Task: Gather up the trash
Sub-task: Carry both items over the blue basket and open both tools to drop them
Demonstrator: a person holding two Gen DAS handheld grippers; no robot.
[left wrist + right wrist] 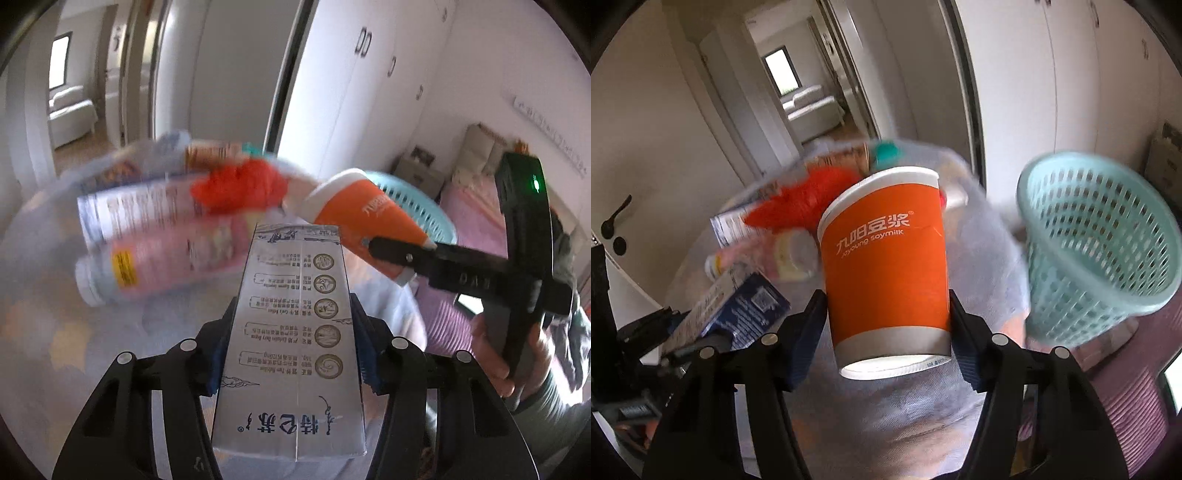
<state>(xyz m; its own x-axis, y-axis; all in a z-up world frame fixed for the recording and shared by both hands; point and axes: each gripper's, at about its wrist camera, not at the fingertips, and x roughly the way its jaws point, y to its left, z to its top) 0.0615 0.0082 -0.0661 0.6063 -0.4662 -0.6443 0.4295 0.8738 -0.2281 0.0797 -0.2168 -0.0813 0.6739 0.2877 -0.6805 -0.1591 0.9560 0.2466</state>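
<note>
My left gripper [291, 343] is shut on a grey-white milk carton [295, 332], held above the table; the carton also shows in the right wrist view [727, 306]. My right gripper [888, 325] is shut on an orange soymilk paper cup [886, 258], also visible in the left wrist view [365, 221]. A light blue mesh basket [1097, 243] stands to the right of the cup, partly hidden behind it in the left wrist view [417, 210]. More trash lies on the table beyond: a red crumpled wrapper [240, 186], a pink bottle [159, 262] and a white carton [136, 210].
The table [44, 295] has a pale patterned cloth. A teal-capped item [886, 153] lies at its far side. Behind are a doorway to a room with a sofa [812, 107], white wardrobe doors [369, 92], and a pink bed [476, 206] at right.
</note>
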